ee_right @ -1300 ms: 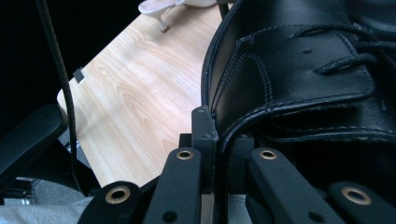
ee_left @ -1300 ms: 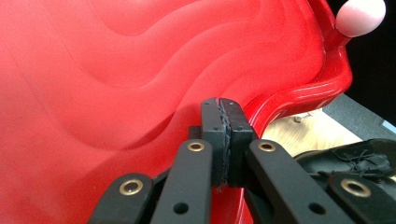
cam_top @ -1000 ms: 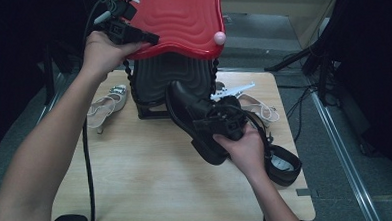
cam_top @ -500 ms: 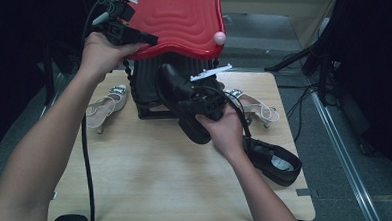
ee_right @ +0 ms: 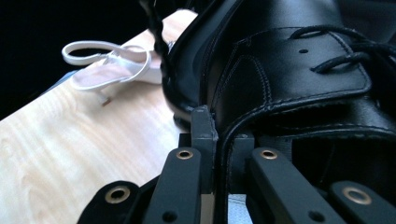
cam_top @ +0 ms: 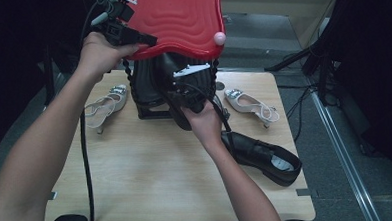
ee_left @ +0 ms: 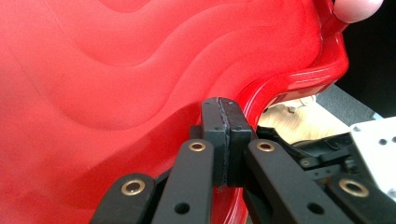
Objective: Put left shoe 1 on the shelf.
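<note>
Red lid (cam_top: 180, 21) tilted up at the table's far edge, left gripper (ee_left: 226, 140) clenched on its rim. Beneath it, the black shoe (cam_top: 181, 98) hangs steeply, long axis running up into the case, right gripper (ee_right: 219, 140) clamping its collar edge. Its mate (cam_top: 263, 155) lies flat near the right edge.

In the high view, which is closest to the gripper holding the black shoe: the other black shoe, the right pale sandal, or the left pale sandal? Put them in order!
From the right gripper:
1. Right pale sandal, just to its right.
2. Other black shoe, lying near the table's right front.
3. Left pale sandal, far across on the left side.
The first two are fairly close to call.
</note>
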`<state>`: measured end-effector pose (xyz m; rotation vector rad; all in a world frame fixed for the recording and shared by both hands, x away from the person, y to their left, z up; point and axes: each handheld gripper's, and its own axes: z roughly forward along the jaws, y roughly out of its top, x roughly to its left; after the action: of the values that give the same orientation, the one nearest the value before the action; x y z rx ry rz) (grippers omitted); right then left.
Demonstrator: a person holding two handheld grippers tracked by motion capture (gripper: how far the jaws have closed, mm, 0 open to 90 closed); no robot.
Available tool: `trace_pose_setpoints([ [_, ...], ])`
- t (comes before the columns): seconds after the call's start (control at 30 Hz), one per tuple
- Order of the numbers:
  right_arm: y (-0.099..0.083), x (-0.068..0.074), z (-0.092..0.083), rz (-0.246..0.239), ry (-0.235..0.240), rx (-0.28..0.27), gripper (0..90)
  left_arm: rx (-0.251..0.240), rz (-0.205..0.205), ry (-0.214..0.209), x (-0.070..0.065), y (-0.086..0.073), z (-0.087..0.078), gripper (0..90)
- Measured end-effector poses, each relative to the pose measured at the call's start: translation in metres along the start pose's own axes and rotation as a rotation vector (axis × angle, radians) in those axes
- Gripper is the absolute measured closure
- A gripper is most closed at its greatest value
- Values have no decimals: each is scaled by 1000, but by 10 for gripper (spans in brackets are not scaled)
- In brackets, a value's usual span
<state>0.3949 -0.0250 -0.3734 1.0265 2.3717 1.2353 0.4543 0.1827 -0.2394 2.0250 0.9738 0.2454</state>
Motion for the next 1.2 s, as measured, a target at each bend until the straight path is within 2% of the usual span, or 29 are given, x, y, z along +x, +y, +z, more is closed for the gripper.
trace_pose_setpoints([
  [0.13, 3, 2, 9, -12, -21, -14, 869, -1, -14, -5, 1, 0, 0, 900],
  [0.17, 5, 3, 14, -11, -35, -32, 868, -2, -14, -5, 1, 0, 0, 900],
  [0.23, 6, 3, 17, -8, -38, -38, 869, -2, -14, -6, 1, 0, 0, 900],
  [0.27, 8, 3, 21, 8, -40, -52, 869, -3, -13, -5, 1, 0, 0, 900],
  [0.4, 11, 3, 29, -7, -59, -67, 869, -2, -5, -2, 1, 0, 0, 900],
  [0.63, 17, 5, 38, 10, -81, -101, 868, -3, -7, -1, 0, 0, 0, 900],
  [0.77, 23, 12, 49, -14, -125, -119, 859, -8, -4, 2, 0, -1, 0, 900],
  [0.87, 25, 14, 54, -12, -123, -96, 845, -13, 1, 10, 0, -1, 0, 900],
  [0.97, 25, 23, 60, -58, -164, -73, 800, -17, 0, 12, -1, -2, 1, 900],
  [1.0, 25, 23, 60, -58, -164, -73, 800, -17, 0, 12, -1, -2, 1, 900],
  [1.03, 24, 26, 62, -51, -153, -75, 734, -18, -1, 11, -1, -2, 0, 900],
  [1.07, 24, 27, 62, -44, -138, -75, 711, -19, -1, 12, -1, -2, 1, 900],
  [1.1, 24, 27, 62, -42, -117, -79, 710, -15, 0, 13, -1, -2, 1, 900],
  [1.2, 24, 28, 61, -43, -122, -78, 700, -17, 1, 12, -1, -2, 0, 900],
])
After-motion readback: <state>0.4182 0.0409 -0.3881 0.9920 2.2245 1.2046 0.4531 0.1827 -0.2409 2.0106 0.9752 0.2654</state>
